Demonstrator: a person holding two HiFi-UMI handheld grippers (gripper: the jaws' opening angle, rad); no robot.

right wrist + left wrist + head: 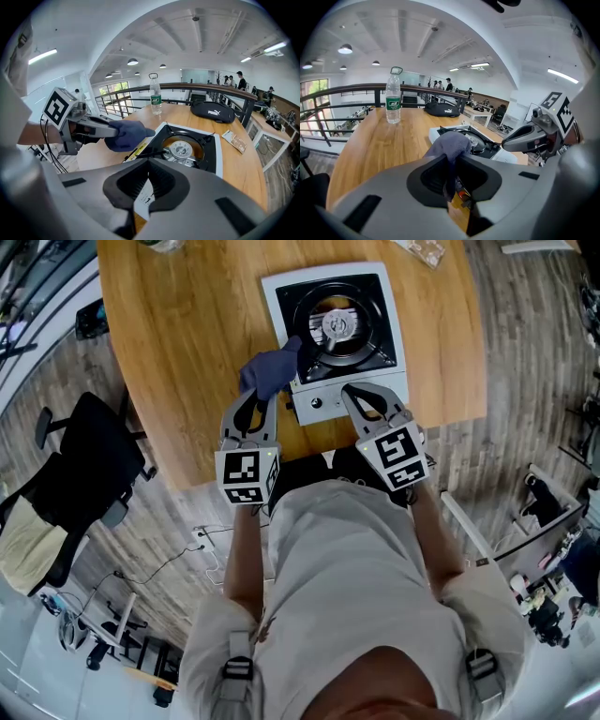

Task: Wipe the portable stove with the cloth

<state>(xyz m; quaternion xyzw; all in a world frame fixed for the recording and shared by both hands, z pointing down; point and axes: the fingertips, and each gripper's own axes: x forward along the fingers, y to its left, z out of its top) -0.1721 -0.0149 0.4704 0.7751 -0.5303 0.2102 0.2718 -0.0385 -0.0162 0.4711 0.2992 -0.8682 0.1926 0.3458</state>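
wooden desk (187, 352) in an open office, railing behind. the portable stove (336, 324) lies just ahead of both sets of jaws. your left gripper (261, 396) has its jaws clamped on the blue cloth (270, 371), which bulges past their tips over the stove's near left corner. your right gripper (350, 390) has its jaws drawn together, holding nothing, tips over the stove's white front panel. a water bottle (393, 101) stands well beyond.

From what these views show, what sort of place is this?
Likely an open-plan office mezzanine: a railing borders the wooden table, an office chair stands beside it, people and desks show beyond.
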